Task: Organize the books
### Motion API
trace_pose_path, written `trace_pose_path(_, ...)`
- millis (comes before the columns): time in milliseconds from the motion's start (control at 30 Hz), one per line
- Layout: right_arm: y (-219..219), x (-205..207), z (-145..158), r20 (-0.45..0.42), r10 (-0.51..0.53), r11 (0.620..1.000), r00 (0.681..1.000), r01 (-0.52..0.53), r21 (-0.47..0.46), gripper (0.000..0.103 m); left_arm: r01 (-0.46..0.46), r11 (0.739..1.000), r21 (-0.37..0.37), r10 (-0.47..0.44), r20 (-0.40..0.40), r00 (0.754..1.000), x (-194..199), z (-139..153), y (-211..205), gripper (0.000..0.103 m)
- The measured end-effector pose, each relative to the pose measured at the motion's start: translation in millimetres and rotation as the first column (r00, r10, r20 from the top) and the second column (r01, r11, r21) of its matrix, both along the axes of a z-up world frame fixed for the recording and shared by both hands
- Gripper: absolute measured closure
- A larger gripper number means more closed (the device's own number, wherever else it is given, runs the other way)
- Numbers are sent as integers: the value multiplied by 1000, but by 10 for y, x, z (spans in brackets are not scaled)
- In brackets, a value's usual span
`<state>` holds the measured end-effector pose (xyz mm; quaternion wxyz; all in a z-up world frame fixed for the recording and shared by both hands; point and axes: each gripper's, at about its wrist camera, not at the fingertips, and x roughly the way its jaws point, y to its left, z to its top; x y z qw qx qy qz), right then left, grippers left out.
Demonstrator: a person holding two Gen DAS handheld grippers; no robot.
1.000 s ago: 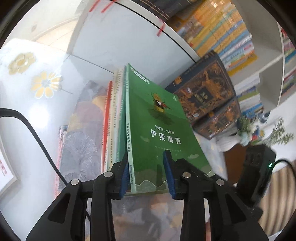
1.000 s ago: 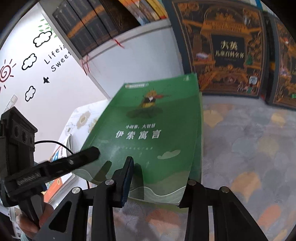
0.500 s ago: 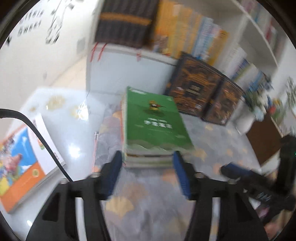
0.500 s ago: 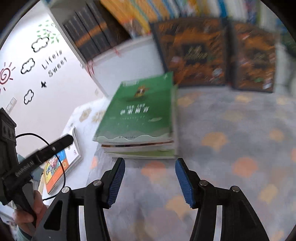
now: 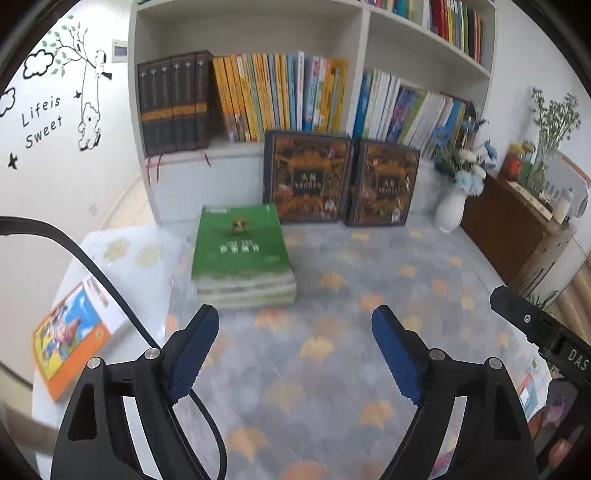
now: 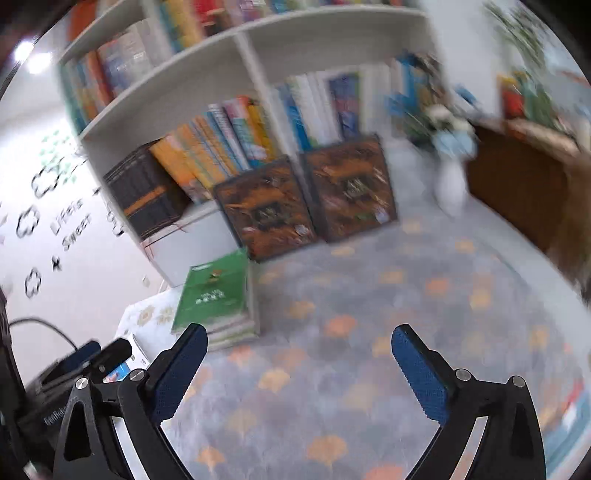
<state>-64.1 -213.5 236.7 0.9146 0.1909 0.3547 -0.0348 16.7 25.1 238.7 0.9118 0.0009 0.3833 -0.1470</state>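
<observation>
A stack of books topped by a green book [image 5: 240,247] [image 6: 214,299] lies flat on the patterned rug near the white bookcase. My left gripper [image 5: 295,350] hovers well back from the stack, its jaws opening wide with nothing between them. My right gripper [image 6: 299,369] is also pulled back, to the right of the stack, jaws opening wide and holding nothing. An orange picture book [image 5: 74,332] lies on the white mat at the left. Part of the right gripper's body [image 5: 539,332] shows at the left wrist view's right edge.
The white bookcase [image 5: 255,33] holds rows of upright books. Two dark ornate boxed volumes [image 5: 306,177] [image 5: 384,184] lean against its base. A white vase with blue flowers [image 5: 450,206] and a brown cabinet [image 5: 517,225] stand at the right. A black cable [image 5: 110,291] crosses the left.
Both grippers let go of the green book, opened wide and drew back and upward. The stack now lies flat on the rug, farther away in both views.
</observation>
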Motion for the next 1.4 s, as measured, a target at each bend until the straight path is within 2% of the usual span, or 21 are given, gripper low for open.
trace_pose_path(100, -123, -118, 127, 13, 20, 999, 1000, -19, -26, 4, -34, 998, -56, 32, -32, 999, -156, -52, -98, 19)
trace_pose_path(200, -215, -204, 253, 67, 28, 998, 997, -24, -50, 4, -59, 995, -78, 59, 3, 998, -308, 19, -206, 18)
trace_pose_path(333, -277, -292, 364, 93, 62, 994, 994, -53, -92, 4, -97, 995, -15, 98, 112, 989, -483, 112, -368, 17)
trace_pose_path(400, -319, -334, 378, 92, 63, 994, 994, -55, -90, 4, -125, 991, 42, 119, 121, 986, -537, 112, -443, 17)
trace_pose_path(533, -339, -371, 405, 82, 78, 993, 994, -70, -99, 4, -158, 984, 87, 149, 101, 984, -590, 116, -521, 17)
trace_pose_path(700, -312, -368, 421, 77, 104, 988, 992, -94, -122, 4, -201, 976, 82, 194, 86, 977, -668, 92, -514, 15)
trace_pose_path(800, -302, -403, 405, 77, 125, 985, 989, -115, -128, 4, -228, 971, 68, 217, 143, 966, -768, 122, -529, 13)
trace_pose_path(900, -354, -404, 370, 60, 134, 986, 989, -127, -108, 4, -225, 972, 61, 213, 156, 964, -778, 144, -571, 5)
trace_pose_path(1067, -416, -424, 376, 64, 125, 985, 990, -116, -124, 4, -212, 976, 55, 204, 124, 971, -754, 110, -633, 5)
trace_pose_path(1300, -416, -466, 373, 60, 118, 987, 991, -110, -119, 4, -223, 972, 73, 211, 143, 967, -781, 120, -715, 5)
trace_pose_path(1400, -428, -464, 381, 59, 120, 986, 991, -113, -120, 4, -235, 971, 49, 226, 146, 963, -810, 148, -703, 5)
